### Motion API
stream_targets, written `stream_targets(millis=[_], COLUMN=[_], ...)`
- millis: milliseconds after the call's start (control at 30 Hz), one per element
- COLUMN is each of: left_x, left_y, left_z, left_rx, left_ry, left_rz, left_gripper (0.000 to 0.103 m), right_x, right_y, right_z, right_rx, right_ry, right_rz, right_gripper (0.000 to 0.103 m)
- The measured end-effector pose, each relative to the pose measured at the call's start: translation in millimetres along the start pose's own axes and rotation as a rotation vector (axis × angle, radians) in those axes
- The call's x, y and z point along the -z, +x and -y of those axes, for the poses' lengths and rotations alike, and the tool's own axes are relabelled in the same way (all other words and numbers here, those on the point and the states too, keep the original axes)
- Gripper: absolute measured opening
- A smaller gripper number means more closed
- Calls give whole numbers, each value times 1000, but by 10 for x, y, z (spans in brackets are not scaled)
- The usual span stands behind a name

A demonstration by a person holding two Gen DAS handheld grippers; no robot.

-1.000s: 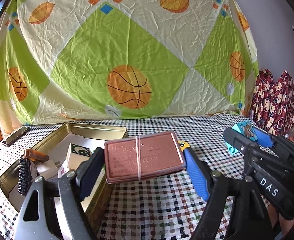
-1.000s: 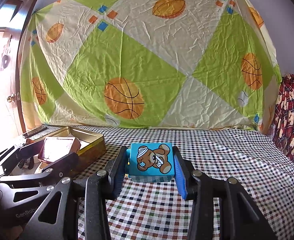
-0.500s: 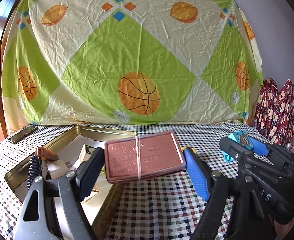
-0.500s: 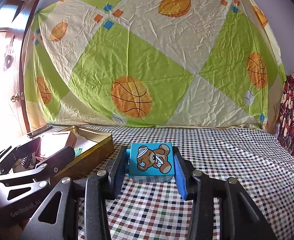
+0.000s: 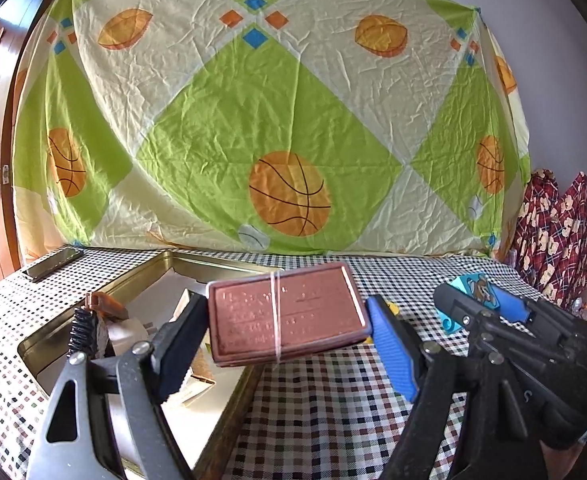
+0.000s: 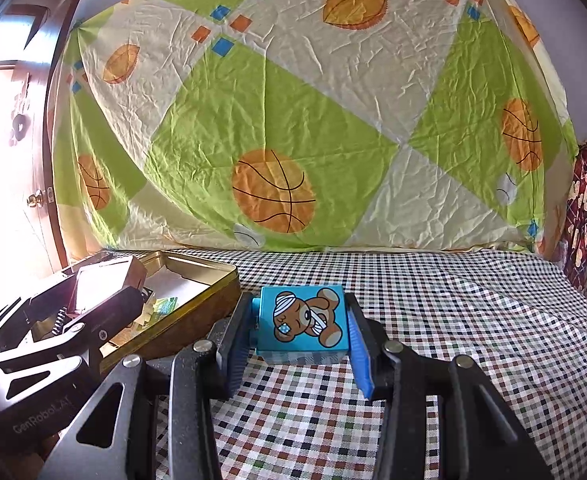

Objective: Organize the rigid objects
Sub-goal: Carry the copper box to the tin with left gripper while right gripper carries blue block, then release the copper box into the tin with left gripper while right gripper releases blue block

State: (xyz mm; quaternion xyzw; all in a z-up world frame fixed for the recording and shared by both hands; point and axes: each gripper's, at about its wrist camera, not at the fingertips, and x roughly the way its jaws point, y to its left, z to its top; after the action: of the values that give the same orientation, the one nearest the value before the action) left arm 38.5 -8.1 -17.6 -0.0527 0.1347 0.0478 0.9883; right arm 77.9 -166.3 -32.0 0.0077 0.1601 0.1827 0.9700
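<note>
Gripping a flat copper-brown case bound by a thin elastic band, my left gripper has its jaws closed to the case's width, holding it level above the near edge of the gold tin tray; the case hides part of the tray's contents, and I cannot identify the pale boxes lying inside. My right gripper is clamped on a blue bear-print block over the checkered tablecloth; whether the block touches the cloth I cannot tell. A dark phone lies at the table's far left corner, beneath the basketball-print sheet.
</note>
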Motion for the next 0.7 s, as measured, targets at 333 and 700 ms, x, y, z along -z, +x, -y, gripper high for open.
stream_targets(millis=[333,700], left_x=[-2,-14], left_y=[-24,-51], left_z=[-116,-236], left_rx=[-14,-35], left_ry=[-17,-28], left_rz=[1,11], left_gripper=[80,80], right_x=[-4,-5], right_y=[32,91], right_z=[-79,-219], right_rx=[-5,-35], right_ry=[4,-12], right_rz=[-12,-27], right_gripper=[46,46])
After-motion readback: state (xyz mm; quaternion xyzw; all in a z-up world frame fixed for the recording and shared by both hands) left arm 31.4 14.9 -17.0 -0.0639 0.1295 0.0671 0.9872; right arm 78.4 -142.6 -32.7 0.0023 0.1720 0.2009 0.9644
